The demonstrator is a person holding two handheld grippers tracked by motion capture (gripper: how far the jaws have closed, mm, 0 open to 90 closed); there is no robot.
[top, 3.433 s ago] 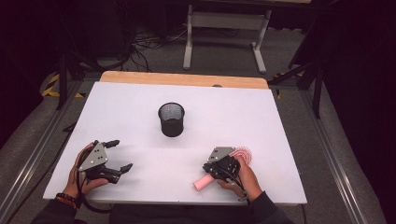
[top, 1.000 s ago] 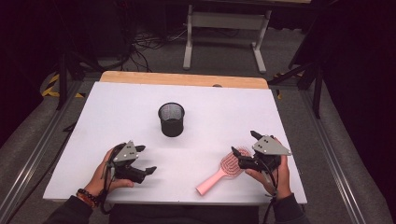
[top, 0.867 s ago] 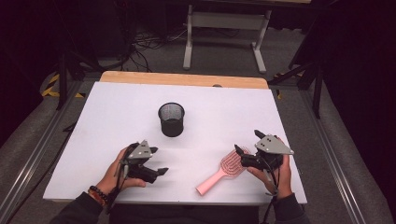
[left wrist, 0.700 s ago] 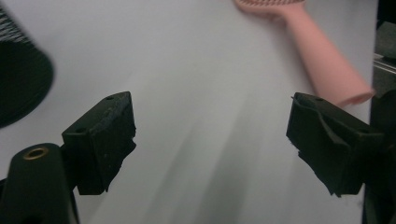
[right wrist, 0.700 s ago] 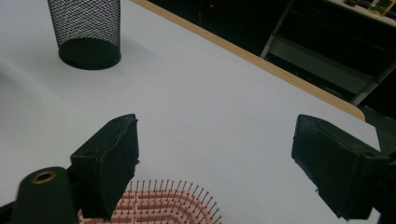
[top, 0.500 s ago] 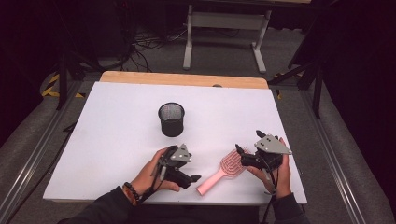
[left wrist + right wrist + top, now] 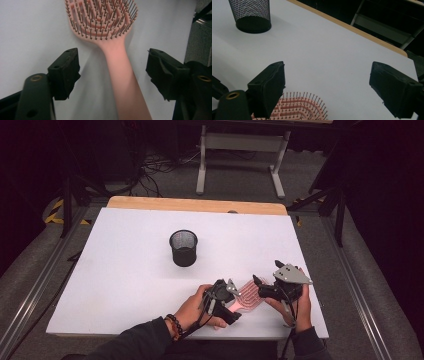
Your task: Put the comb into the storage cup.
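**Straddling the brush handle, jaws not yet on it**

Looking down from the high view, you have the pink hairbrush [image 7: 246, 299] lying flat near the table's [image 7: 125, 285] near edge, between your two hands. Its long axis runs from about 7 o'clock at the handle to 1 o'clock at the bristle head. Your left gripper [image 7: 231, 301] sits over the handle end; your right gripper [image 7: 256, 283] waits just beside the head, at its 2 o'clock side. The left one is plainly the nearer to the handle. The mesh cup [image 7: 183, 248] stands well apart at 11 o'clock, with bare white table between it and the brush. Mind the near edge: the handle lies close to it, so there is little room to drag backward.

From the left gripper view, the hairbrush [image 7: 117, 62] runs from 6 o'clock up to 12, bristles up, its handle passing between the left gripper's [image 7: 112, 68] jaws. The jaws have just been closing, yet both pads stand clear of the handle, with a gap on either side.

From the right gripper view, your right gripper [image 7: 327, 82] stands wide apart, holding nothing. The bristle head [image 7: 297, 107] sits low at 7 o'clock, by the left-hand jaw. The cup [image 7: 250, 15] is far off at 11 o'clock, open table ahead.
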